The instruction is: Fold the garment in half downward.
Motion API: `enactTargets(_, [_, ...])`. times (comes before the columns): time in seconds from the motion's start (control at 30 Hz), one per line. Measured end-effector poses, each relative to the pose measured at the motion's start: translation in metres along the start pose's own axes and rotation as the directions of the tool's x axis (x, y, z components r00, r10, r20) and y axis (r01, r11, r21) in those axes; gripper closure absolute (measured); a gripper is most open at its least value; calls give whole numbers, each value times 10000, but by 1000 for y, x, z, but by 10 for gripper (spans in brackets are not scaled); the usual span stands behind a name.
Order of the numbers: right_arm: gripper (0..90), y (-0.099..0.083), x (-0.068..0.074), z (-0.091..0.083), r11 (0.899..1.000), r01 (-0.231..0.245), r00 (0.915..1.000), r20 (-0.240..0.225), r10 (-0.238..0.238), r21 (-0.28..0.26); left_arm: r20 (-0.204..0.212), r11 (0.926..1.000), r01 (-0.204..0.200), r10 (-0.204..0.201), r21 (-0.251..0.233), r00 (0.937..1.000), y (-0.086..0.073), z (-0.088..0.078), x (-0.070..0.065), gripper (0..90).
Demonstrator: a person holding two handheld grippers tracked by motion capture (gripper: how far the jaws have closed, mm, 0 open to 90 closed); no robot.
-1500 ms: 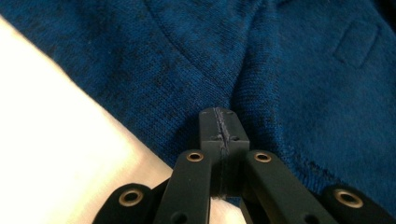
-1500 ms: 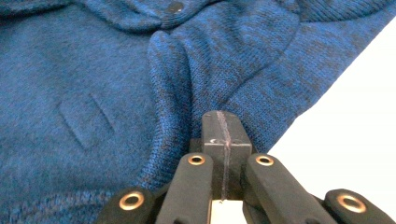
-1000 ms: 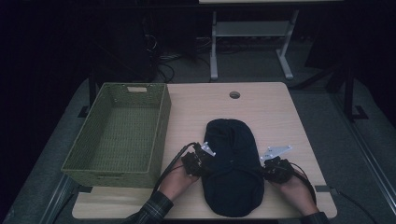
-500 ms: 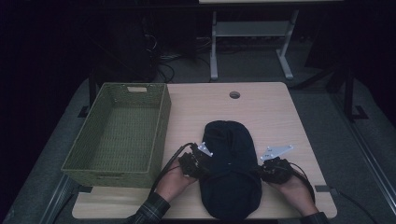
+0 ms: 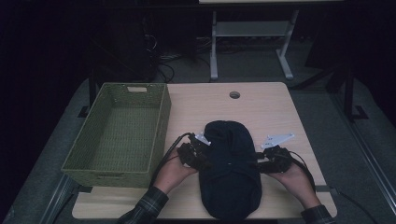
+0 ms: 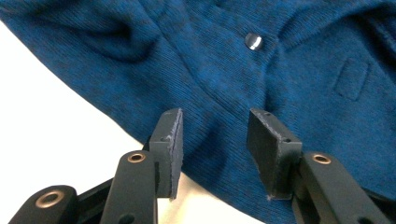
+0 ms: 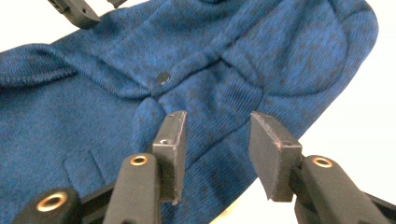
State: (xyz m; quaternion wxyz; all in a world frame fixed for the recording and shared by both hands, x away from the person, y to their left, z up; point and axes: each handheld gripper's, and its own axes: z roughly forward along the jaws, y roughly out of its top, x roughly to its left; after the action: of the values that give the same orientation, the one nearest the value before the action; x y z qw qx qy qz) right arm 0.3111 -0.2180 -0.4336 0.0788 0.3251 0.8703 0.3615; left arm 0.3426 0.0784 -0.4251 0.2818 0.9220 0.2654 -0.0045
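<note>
Counter (image 5: 275, 116): wooden, carrying green basket (image 5: 116, 135) left of blue garment (image 5: 231, 172).
Left gripper (image 5: 201, 156): at garment's left edge, fingers just opening, parted, gripping nothing.
Right gripper (image 5: 261, 161): at garment's right edge, likewise.

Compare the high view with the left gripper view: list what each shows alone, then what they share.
High view alone: the green woven basket, the light wooden table with its round cable hole, the person's hands, and the right gripper.

Left gripper view alone: a round metal snap button and the ribbed knit.

Shared: the folded dark blue knit garment and the left gripper, whose jaws have just been opening, with fabric beyond them unpinched.
</note>
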Motion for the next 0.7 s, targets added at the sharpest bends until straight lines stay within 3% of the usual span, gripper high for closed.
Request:
enactTargets(0.37, [540,27,-22,0,9994,-160,9995,-261,151,-316,-415,9987,-80,59,-500,9991,24,-13,21,544])
enactTargets(0.43, [540,32,-26,-1,9994,-30,9999,-157,24,-357,-533,9984,-92,63,-555,9986,29,-14,22,544])
enactTargets(0.7, [534,52,-43,-2,9981,-250,9997,-52,247,-562,-738,9969,-144,87,-770,9972,49,-20,33,544])
